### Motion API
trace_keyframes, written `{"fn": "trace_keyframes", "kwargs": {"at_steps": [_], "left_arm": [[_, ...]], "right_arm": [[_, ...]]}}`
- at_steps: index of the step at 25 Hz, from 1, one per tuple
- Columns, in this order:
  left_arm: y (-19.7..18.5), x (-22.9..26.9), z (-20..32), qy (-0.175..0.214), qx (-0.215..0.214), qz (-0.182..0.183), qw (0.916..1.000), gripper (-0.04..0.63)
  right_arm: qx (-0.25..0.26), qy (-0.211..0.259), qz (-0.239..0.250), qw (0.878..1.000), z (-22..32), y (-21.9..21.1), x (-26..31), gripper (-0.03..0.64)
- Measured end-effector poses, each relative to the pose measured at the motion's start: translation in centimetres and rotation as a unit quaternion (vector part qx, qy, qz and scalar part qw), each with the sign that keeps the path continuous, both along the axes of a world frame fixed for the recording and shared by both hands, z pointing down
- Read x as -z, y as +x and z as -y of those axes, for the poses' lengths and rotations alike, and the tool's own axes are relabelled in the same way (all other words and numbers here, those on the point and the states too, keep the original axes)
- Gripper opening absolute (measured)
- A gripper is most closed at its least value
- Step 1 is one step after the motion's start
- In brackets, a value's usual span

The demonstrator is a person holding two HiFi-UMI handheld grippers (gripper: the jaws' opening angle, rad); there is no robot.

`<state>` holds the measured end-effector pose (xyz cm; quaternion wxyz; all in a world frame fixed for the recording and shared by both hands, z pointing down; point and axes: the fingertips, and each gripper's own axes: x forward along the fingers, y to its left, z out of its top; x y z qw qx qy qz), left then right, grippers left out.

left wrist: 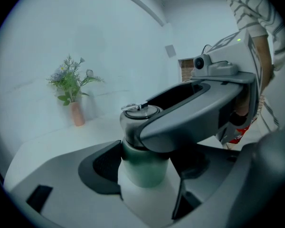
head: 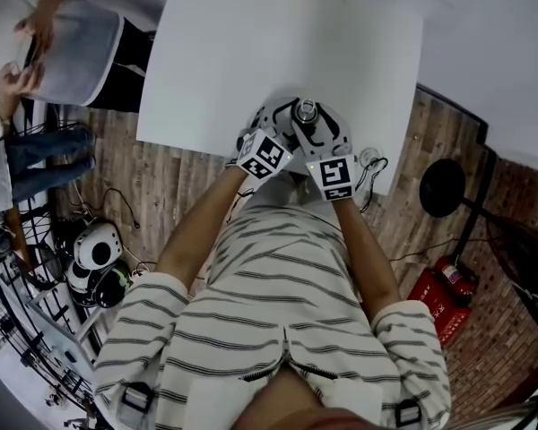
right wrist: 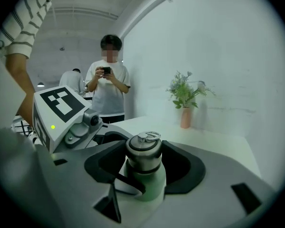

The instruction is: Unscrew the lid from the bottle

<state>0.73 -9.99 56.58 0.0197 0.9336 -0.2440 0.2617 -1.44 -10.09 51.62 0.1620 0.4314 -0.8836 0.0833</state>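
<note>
We see the white table [head: 251,61] filling the head view from 10 to 1 o'clock, its near edge running across the middle. Our two forearms, left [head: 202,231] and right [head: 363,249], reach from striped sleeves toward 12 o'clock and converge just over that near edge, with both grippers tipped slightly downward. The left gripper [left wrist: 146,163] is clamped on the green body of the bottle [right wrist: 151,184], a dark pad pressed to each side. The right gripper [right wrist: 145,163] crosses above it, and its jaws are closed round the steel lid [left wrist: 140,113], which carries a small ring on top. The bottle stands upright on the table close to the near edge. Bare tabletop lies open toward 12 and 10 o'clock, as far as the flower vase [left wrist: 72,96] at the far edge. A bystander [head: 63,43] stands off the table at 10 o'clock.
</note>
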Motion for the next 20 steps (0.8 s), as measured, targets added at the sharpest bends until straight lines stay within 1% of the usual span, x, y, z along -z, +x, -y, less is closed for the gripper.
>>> {"fn": "trace_keyframes", "kwargs": {"at_steps": [4,7,9,12,15,20], "left_arm": [[0.05,-0.08,-0.06,-0.002,-0.001,0.001,1.0000,0.316],[0.07,0.01,-0.02,0.001,-0.002,0.000,1.0000,0.316],[0.04,0.02,0.07,0.001,-0.003,0.000,1.0000,0.316],[-0.14,-0.06,0.14,-0.001,-0.002,0.003,1.0000,0.316],[-0.14,0.07,0.17,0.002,-0.004,0.003,1.0000,0.316],[-0.24,-0.02,0.13,0.003,-0.006,0.001,1.0000,0.316]], "right_arm": [[0.043,-0.006,0.003,0.999,-0.17,0.04,-0.09,0.247],[0.094,-0.010,0.007,0.995,-0.39,0.07,-0.08,0.246],[0.135,-0.008,0.004,0.991,-0.43,-0.01,-0.03,0.244],[0.196,-0.007,-0.004,0.981,-0.47,-0.26,0.06,0.243],[0.248,-0.015,-0.001,0.969,-0.60,-0.39,0.11,0.242],[0.329,-0.031,0.005,0.944,-0.76,-0.53,0.15,0.242]]}}
